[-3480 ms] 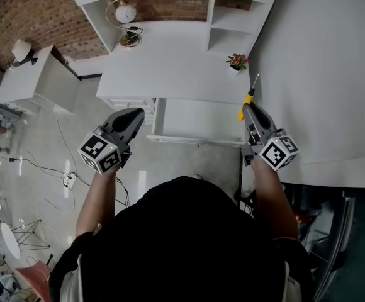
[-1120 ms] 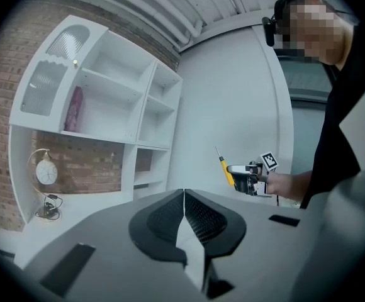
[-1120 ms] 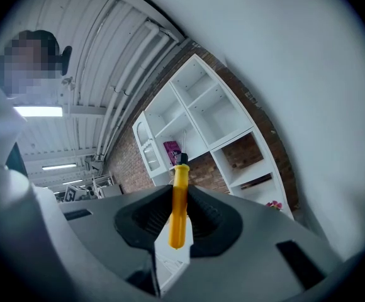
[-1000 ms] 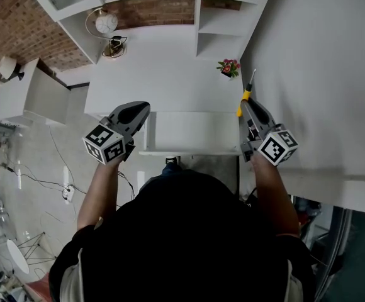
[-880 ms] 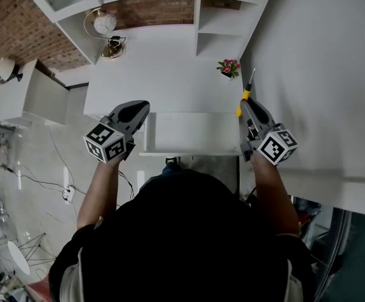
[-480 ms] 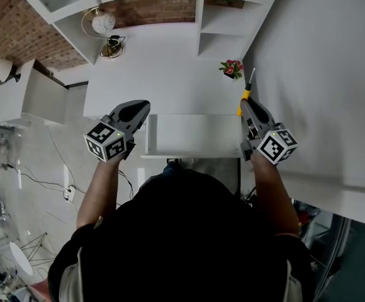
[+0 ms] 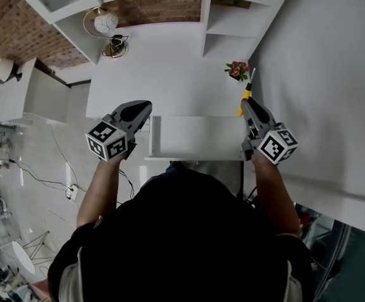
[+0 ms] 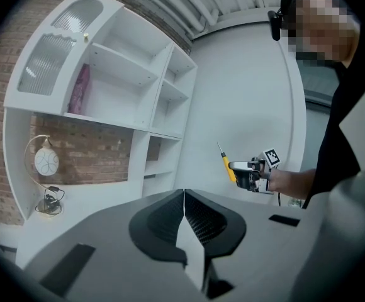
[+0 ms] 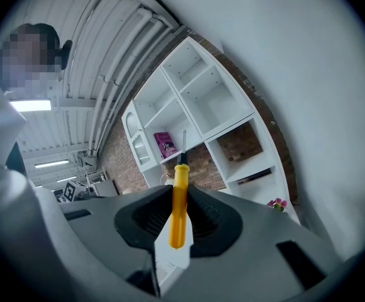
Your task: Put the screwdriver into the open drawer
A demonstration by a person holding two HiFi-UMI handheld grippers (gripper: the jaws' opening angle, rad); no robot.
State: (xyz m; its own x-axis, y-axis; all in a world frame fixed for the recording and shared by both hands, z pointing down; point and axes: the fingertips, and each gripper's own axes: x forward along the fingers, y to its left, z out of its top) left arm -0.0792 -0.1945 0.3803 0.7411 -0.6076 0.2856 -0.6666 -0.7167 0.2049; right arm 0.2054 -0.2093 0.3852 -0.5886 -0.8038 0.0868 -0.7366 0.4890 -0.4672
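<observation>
Right claw (image 9: 181,190) is clamped on the yellow handle of the screwdriver (image 9: 179,206). The handle stands upright between the jaws and the thin metal shaft pokes out beyond the tips. Left claw (image 8: 184,195) has its jaws pressed together with nothing between them.

From the head view, the person's dark top fills the near edge at 6 o'clock, and both forearms reach forward. The left claw hangs at about 10 o'clock, just off the left wall of the drawer (image 7: 152,137). The right claw hangs at about 2 o'clock, by the drawer's right wall. The drawer is pulled open at 12 o'clock between the two claws, and its white inside is bare. The screwdriver is in the air near the drawer's far right corner, not inside it, with its shaft pointing away towards 1 o'clock.

Beyond the drawer lies the white counter (image 7: 163,74). A small flower pot (image 7: 237,71) stands on it at 1 o'clock, close to the screwdriver's tip. Farther off at 11 o'clock a round clock (image 7: 102,22) stands in a corner of the counter. White shelves (image 7: 233,17) and a brick wall (image 7: 163,8) rise behind the counter, and a pink book (image 8: 80,90) leans on an upper shelf. At 9 o'clock, cables trail over the pale floor (image 7: 50,168).
</observation>
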